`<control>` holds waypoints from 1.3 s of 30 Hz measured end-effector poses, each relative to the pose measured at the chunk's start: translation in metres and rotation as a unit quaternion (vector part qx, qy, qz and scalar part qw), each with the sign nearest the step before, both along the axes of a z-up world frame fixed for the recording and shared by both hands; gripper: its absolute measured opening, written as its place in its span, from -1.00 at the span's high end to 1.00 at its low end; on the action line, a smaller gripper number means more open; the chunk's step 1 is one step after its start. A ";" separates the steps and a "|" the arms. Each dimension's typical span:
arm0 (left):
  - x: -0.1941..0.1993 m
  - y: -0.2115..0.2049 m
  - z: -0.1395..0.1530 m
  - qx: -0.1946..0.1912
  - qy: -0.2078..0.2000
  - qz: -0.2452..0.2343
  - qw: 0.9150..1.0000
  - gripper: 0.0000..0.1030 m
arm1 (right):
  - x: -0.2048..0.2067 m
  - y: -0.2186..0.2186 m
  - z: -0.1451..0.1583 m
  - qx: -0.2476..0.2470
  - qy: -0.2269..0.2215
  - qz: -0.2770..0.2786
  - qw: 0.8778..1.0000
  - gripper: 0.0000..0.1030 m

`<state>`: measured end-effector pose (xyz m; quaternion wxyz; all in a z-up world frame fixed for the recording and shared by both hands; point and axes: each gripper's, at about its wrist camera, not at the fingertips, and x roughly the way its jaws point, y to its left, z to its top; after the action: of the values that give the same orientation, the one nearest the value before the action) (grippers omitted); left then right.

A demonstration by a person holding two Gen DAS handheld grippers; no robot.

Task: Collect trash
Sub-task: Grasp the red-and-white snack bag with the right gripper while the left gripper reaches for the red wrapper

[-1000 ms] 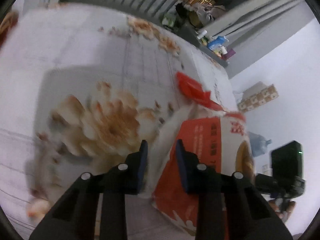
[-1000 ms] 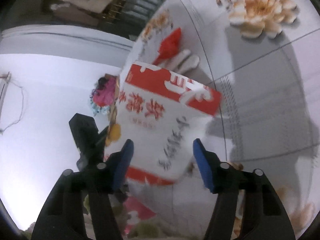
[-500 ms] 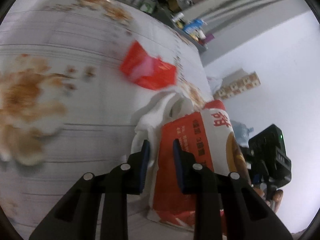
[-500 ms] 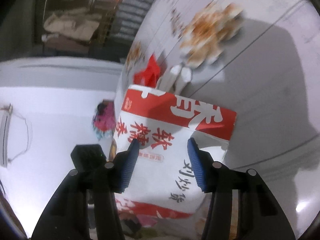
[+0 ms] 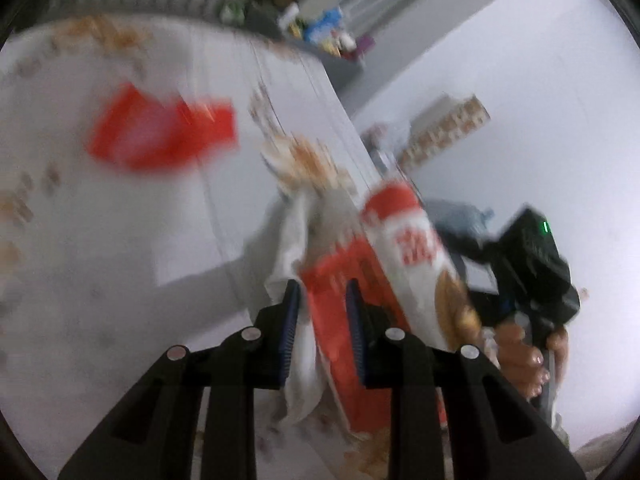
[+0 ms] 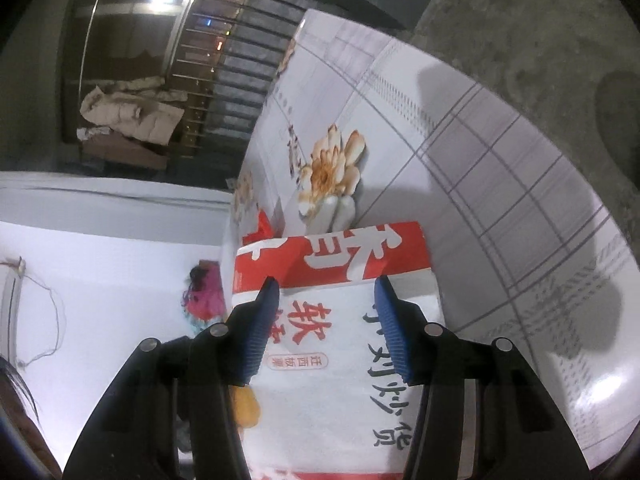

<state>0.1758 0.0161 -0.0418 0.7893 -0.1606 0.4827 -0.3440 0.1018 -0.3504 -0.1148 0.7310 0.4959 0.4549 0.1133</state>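
Trash bag (image 6: 340, 344) is pinched by both the left gripper (image 5: 322, 312) and right gripper (image 6: 326, 308), mouth held up. Red wrapper (image 5: 160, 140) sits uncollected on the table (image 5: 100, 260), so plenty's left I'd say.

Left gripper (image 5: 320, 304) and right gripper (image 6: 326, 300) clamped.

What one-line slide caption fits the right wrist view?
Right gripper grips a red-and-white paper bag above a flower-patterned tablecloth.
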 end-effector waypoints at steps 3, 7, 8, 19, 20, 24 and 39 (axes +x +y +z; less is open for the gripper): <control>0.016 0.014 0.012 0.036 -0.046 0.038 0.998 0.54 | -0.001 -0.005 -0.003 -0.004 -0.002 0.000 1.000 0.03; 0.039 0.013 0.021 0.123 -0.125 0.072 0.982 0.39 | 0.001 -0.002 -0.002 -0.016 -0.004 0.005 1.000 0.02; 0.040 0.010 0.019 0.145 -0.141 0.066 0.977 0.23 | 0.002 -0.005 -0.001 -0.016 -0.004 0.005 1.000 0.01; 0.067 -0.036 -0.017 0.283 -0.210 -0.004 0.936 -0.05 | -0.007 -0.023 -0.007 -0.015 0.000 -0.013 1.000 -0.01; 0.071 -0.038 -0.017 0.285 -0.206 -0.002 0.936 0.01 | -0.008 -0.023 -0.006 -0.016 -0.001 -0.015 1.000 -0.01; 0.083 -0.032 -0.023 0.262 -0.172 0.021 0.949 0.50 | -0.012 -0.024 -0.005 -0.019 -0.001 -0.018 1.000 -0.01; 0.029 0.018 0.017 0.145 -0.101 0.045 0.983 0.99 | -0.043 -0.013 0.021 -0.054 -0.025 -0.006 0.998 -0.01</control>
<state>0.2047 0.0337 -0.0247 0.8633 -0.0304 0.4380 -0.2491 0.0588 -0.3633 -0.0935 0.7684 0.4558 0.4387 0.0967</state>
